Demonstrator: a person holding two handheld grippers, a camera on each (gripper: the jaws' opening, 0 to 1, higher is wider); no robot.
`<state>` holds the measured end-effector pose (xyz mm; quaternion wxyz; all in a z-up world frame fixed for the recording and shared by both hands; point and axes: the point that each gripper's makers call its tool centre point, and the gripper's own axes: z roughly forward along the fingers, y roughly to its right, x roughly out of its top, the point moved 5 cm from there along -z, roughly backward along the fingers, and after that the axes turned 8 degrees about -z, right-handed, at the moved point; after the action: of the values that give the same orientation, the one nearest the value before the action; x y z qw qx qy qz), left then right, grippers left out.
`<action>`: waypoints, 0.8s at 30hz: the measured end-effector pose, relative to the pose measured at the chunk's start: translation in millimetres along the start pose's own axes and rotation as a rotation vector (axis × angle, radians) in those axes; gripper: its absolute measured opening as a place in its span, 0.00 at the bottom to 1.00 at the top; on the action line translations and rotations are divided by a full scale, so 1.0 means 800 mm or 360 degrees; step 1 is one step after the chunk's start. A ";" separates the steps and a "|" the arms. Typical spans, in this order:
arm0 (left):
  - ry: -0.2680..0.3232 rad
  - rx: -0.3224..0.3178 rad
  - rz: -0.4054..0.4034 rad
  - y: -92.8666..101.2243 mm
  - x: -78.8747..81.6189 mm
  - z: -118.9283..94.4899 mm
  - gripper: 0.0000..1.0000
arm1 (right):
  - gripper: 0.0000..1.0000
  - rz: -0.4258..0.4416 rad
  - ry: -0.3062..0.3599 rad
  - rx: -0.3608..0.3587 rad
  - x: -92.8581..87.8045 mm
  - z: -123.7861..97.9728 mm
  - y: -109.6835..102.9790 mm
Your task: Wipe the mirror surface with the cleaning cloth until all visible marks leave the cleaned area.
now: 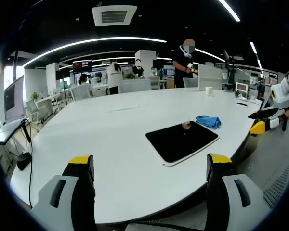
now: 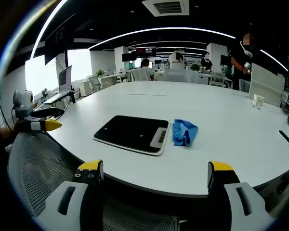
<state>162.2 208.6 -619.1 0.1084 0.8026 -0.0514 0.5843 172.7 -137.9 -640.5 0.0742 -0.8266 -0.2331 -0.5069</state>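
mirror and cloth lie side by side on the white counter, both grippers released

the mirror [image 1: 182,140] is a flat rectangular slab with rounded corners and a thin pale rim. its face is glossy and reads almost black, picking up a small warm reflection near its far edge in the left gripper view. in the right gripper view the mirror [image 2: 132,134] shows a pale grey patch with fine dark lines at the end nearest the cloth; whether that is a reflection or a marking cannot be told. it lies flat on the counter [image 1: 111,130], close to the near rounded edge.

the cleaning cloth [image 2: 184,132] is a soft, bright blue fabric, loosely folded into a rumpled wedge with visible creases. it rests on the counter just beside the mirror's short end; in the left gripper view the cloth [image 1: 208,121] sits at the mirror's far corner, and contact between them cannot be told.

the counter [image 2: 221,120] is a broad, smooth, matte white top with a curved edge.

the left gripper [image 1: 151,180] has its grey, yellow-tipped jaws spread wide and grasping nothing, short of the counter edge. the right gripper [image 2: 156,187] is likewise spread and vacant, over a grey mesh chair back [image 2: 38,168].
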 end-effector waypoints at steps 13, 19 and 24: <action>0.0006 -0.0005 0.0011 -0.001 0.001 0.002 0.94 | 0.87 0.0014 0.0026 0.0003 0.004 -0.002 -0.003; 0.0000 -0.0001 0.0006 -0.001 0.000 0.002 0.93 | 0.86 0.0016 0.0023 0.0000 0.004 -0.001 -0.002; -0.0003 0.0002 0.0002 -0.002 -0.001 0.002 0.93 | 0.86 0.0018 0.0016 0.0005 0.003 -0.001 -0.003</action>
<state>163.5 209.6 -620.0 0.1075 0.8032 -0.0516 0.5836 172.1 -135.2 -638.3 0.0796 -0.8252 -0.2288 -0.5102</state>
